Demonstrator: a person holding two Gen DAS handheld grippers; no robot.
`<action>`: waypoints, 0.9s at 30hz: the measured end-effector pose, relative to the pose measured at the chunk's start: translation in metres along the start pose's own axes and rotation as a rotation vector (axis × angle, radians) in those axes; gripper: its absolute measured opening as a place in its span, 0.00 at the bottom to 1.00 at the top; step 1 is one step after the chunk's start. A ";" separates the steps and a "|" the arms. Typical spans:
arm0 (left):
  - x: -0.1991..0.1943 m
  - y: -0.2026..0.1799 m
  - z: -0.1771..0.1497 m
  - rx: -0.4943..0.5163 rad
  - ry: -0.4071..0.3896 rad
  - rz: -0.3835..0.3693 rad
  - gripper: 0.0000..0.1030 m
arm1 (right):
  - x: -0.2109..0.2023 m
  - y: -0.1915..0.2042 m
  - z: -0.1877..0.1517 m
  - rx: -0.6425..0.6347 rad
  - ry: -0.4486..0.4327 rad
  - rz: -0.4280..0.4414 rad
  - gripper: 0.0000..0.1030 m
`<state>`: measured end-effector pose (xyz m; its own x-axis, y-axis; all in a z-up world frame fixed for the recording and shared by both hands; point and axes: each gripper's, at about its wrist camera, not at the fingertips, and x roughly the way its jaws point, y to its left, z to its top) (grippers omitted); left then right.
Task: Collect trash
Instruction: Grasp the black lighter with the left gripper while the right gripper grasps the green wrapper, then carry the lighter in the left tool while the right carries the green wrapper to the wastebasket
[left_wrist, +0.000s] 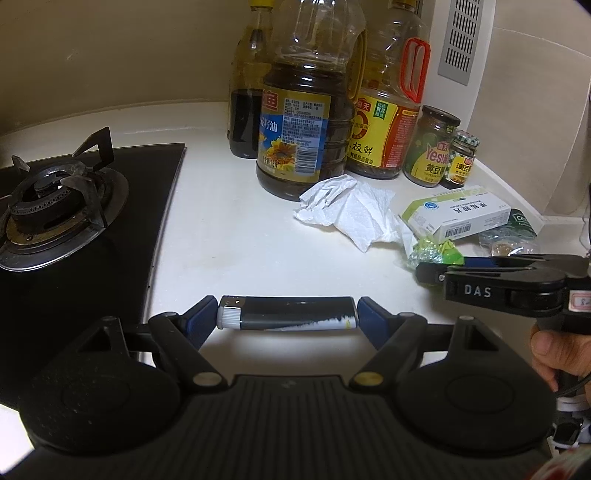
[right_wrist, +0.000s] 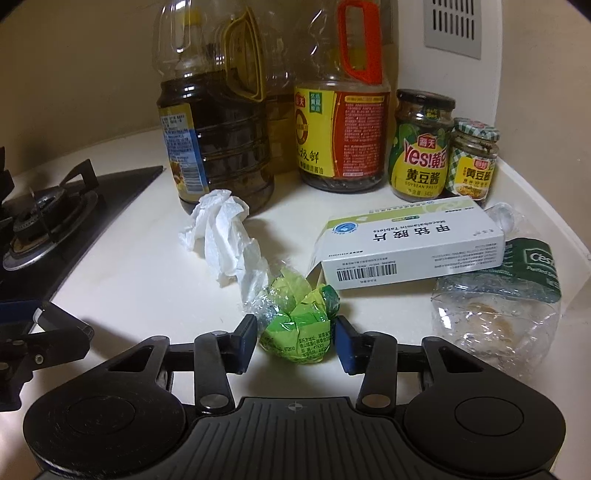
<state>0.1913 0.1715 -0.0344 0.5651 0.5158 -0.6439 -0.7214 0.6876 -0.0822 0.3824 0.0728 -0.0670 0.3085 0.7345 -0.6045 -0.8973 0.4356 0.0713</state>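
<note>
The left gripper (left_wrist: 288, 317) pinches a dark tube (left_wrist: 288, 317) with a white ribbed cap between its blue pads, one pad at each end. The tube's long axis runs straight across the gap from finger to finger, level with the tabletop (left_wrist: 236, 236), cap end toward the gas burner (left_wrist: 55, 206) and crimped end toward the right gripper (left_wrist: 428, 275). It sits low over the white tabletop, just beside the edge of the black hob. In the right wrist view the right gripper (right_wrist: 295, 332) has its pads against the two sides of a crumpled green wrapper (right_wrist: 295, 325), pinching it; the wrapper lies on the tabletop and is balled up, so it has no clear long axis, with a bit of clear film trailing from its upper left. A crumpled white paper towel (right_wrist: 225, 240) lies just beyond it, stretched from near the big oil bottle (right_wrist: 218, 122) down toward the wrapper. A white medicine box (right_wrist: 410, 251) lies flat to the right, its long side running across the view and tilted up slightly at the right, resting partly on a crushed clear plastic bottle (right_wrist: 498, 317) with a green label. Behind stand a soy sauce bottle (right_wrist: 343, 122) with an orange handle and two sauce jars, a larger one (right_wrist: 421, 147) and a smaller one (right_wrist: 472, 162). A hand (left_wrist: 557, 350) holds the right gripper's handle at the edge of the left wrist view.
</note>
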 end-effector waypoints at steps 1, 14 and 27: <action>-0.001 0.000 0.000 0.001 0.000 -0.001 0.78 | -0.003 0.000 -0.001 0.003 -0.003 -0.004 0.40; -0.018 -0.031 -0.013 0.029 0.006 -0.052 0.78 | -0.073 -0.017 -0.034 0.067 -0.020 -0.026 0.38; -0.065 -0.091 -0.053 0.083 0.016 -0.098 0.78 | -0.160 -0.045 -0.084 0.131 -0.026 -0.018 0.38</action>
<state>0.1992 0.0478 -0.0252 0.6242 0.4362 -0.6482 -0.6272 0.7745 -0.0827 0.3468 -0.1081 -0.0404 0.3338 0.7381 -0.5863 -0.8432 0.5119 0.1643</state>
